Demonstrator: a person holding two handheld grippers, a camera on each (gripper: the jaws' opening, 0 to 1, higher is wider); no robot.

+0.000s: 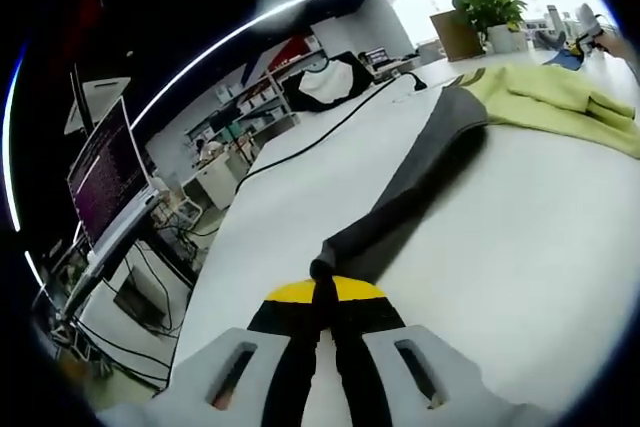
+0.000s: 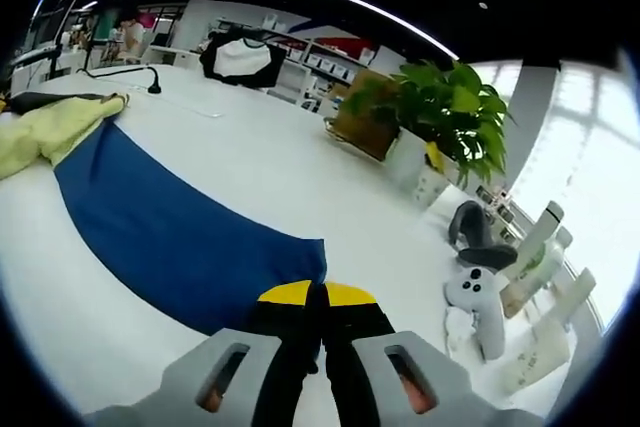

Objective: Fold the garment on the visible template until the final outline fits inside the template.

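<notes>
Soft garment, yellow-green body (image 1: pixel 560 97), long gray sleeve (image 1: pixel 420 187) and long blue sleeve (image 2: pixel 170 227), stretched flat on smooth white surface (image 1: pixel 520 277), left fingers (image 1: pixel 322 297) pinching gray cuff, right fingers (image 2: pixel 315 302) pinching blue cuff

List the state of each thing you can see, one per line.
Left gripper: shut on grey sleeve, pulled out straight.
Right gripper: shut on blue sleeve, spread flat.
Yellow body: bunched on the table.
Monitor: on.
</notes>
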